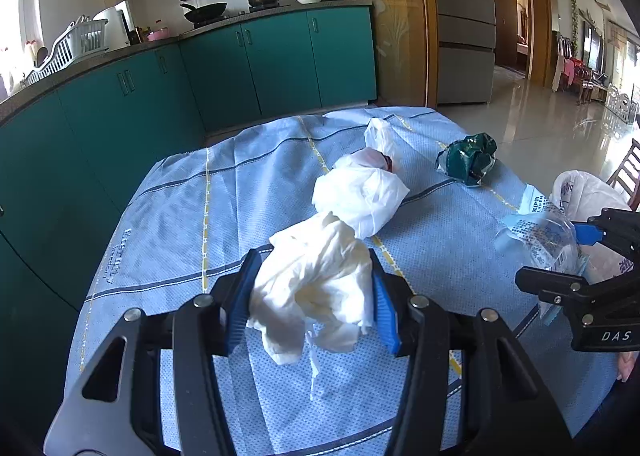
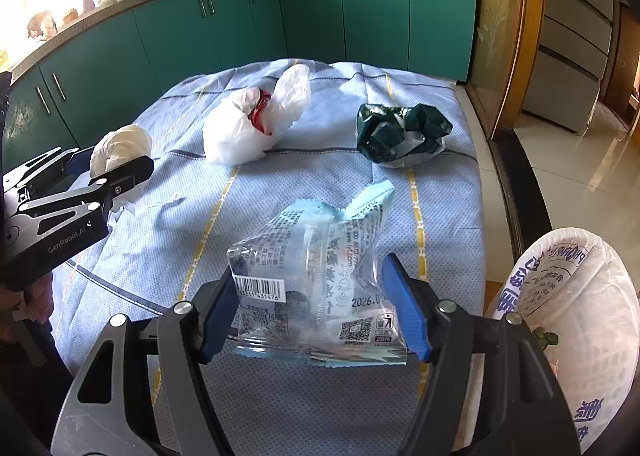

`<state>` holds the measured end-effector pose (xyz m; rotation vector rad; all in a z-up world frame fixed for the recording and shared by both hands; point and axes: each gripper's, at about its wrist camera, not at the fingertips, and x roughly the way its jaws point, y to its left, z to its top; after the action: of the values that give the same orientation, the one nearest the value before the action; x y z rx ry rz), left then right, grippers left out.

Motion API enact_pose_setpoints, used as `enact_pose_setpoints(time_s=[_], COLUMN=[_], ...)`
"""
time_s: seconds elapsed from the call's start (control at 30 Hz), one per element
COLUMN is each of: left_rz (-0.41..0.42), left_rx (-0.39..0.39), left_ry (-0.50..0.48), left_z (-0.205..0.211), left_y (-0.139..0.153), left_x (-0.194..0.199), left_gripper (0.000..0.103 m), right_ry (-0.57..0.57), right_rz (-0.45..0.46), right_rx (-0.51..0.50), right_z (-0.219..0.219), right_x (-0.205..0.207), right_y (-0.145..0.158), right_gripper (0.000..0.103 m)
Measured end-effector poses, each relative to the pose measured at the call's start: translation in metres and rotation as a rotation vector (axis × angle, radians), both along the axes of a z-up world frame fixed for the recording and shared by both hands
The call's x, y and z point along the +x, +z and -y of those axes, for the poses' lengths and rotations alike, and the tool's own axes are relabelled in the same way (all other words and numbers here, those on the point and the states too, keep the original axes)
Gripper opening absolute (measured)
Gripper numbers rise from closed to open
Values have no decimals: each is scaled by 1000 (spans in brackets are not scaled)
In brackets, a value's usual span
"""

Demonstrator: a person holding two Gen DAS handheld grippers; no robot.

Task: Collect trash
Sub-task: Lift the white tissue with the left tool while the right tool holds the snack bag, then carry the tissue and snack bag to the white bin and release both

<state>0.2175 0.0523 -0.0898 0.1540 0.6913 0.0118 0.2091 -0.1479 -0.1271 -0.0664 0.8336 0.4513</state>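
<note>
Soft white tissue (image 1: 316, 284) is sitting clamped in the left gripper (image 1: 314, 296), crumpled, its loose tail hanging down above the blue-clothed worktop (image 1: 180, 216). It is looking light and limp, best pinched at its bulk. Meanwhile the right gripper (image 2: 316, 310) is squeezing a crinkly clear wrapper (image 2: 316, 288) (likely slippery), long axis pointing away toward the green cabinets (image 2: 240, 24).

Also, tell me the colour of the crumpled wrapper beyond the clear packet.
Dark green crumpled wrapper; right wrist view.
</note>
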Motion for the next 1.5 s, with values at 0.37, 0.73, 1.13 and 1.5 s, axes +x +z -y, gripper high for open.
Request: enact_pose_setpoints(time_s=[0.37, 0.73, 1.13, 1.5], left_rz=[25, 35, 47, 46], left_rx=[-21, -36, -58, -65], left_ry=[15, -34, -98, -192], left_z=[16, 50, 97, 160], left_y=[15, 19, 23, 16], left_x=[-3, -5, -9, -15], left_gripper=[53, 53, 53, 53], right_ry=[-15, -88, -208, -359], right_rz=[38, 71, 101, 112], right_rx=[11, 19, 33, 52], right_z=[9, 48, 103, 174], right_x=[-8, -23, -39, -64], right_y=[10, 21, 25, 23], right_gripper=[69, 69, 69, 69])
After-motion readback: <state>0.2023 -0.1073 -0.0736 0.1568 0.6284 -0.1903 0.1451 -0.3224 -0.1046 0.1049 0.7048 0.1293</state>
